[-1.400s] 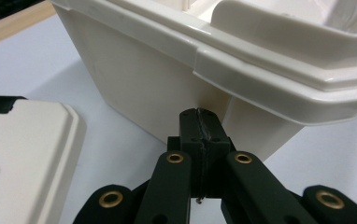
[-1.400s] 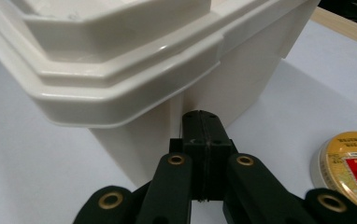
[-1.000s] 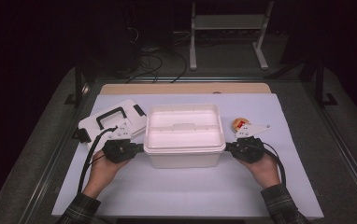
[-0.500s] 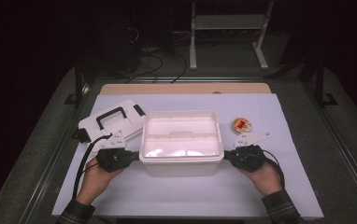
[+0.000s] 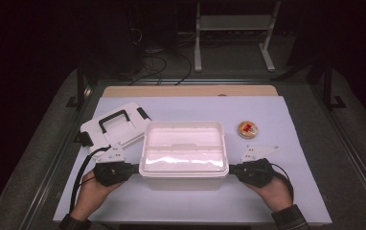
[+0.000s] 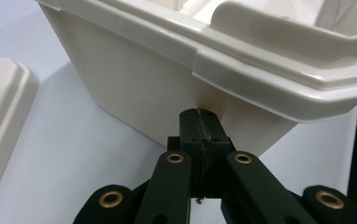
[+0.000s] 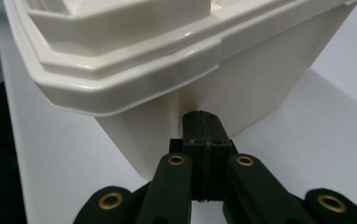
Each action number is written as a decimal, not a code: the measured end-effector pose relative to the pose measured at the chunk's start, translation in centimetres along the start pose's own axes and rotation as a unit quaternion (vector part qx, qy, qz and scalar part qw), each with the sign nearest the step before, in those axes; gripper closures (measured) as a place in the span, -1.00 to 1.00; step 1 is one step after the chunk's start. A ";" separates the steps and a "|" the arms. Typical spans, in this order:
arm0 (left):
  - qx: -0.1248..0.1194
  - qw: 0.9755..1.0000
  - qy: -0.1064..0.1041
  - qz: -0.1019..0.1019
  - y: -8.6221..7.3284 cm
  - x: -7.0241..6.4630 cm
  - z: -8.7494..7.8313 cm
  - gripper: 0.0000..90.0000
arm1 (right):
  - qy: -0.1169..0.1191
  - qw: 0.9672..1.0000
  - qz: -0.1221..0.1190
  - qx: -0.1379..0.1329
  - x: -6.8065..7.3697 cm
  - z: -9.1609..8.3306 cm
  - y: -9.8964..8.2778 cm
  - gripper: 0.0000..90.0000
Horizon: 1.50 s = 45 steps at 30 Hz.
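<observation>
White bin [image 5: 184, 155] is flanked on its short ends by left gripper [image 5: 132, 168] and right gripper [image 5: 233, 168], fingers pressed together, tucked under rim.

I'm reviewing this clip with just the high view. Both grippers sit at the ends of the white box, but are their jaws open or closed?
Observer: In the left gripper view, the left gripper has its jaws pressed together, tips under the box's rim.
Operator: And the other side?
Observer: The right gripper is the same: jaws shut, tips just below the rim against the end wall.
Operator: So they grip nothing?
Observer: I see nothing between either pair of jaws.
</observation>
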<state>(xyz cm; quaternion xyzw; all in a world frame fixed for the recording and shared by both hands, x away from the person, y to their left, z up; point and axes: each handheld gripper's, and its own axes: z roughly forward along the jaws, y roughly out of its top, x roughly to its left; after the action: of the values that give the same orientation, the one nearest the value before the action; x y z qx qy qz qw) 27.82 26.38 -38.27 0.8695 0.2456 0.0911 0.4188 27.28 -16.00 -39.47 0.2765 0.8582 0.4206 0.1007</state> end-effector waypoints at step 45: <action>0.061 0.993 0.091 -0.043 -5.7 2.2 -1.7 -0.52 | -0.014 0.999 0.024 0.026 -2.0 -0.9 -0.3 -0.04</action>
<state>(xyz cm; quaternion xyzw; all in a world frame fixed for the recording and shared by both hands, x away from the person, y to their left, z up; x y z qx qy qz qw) 27.11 31.62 -41.70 0.8703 0.3248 0.1361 0.3442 28.44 -17.87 -39.23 0.3056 0.8606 0.3963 0.0947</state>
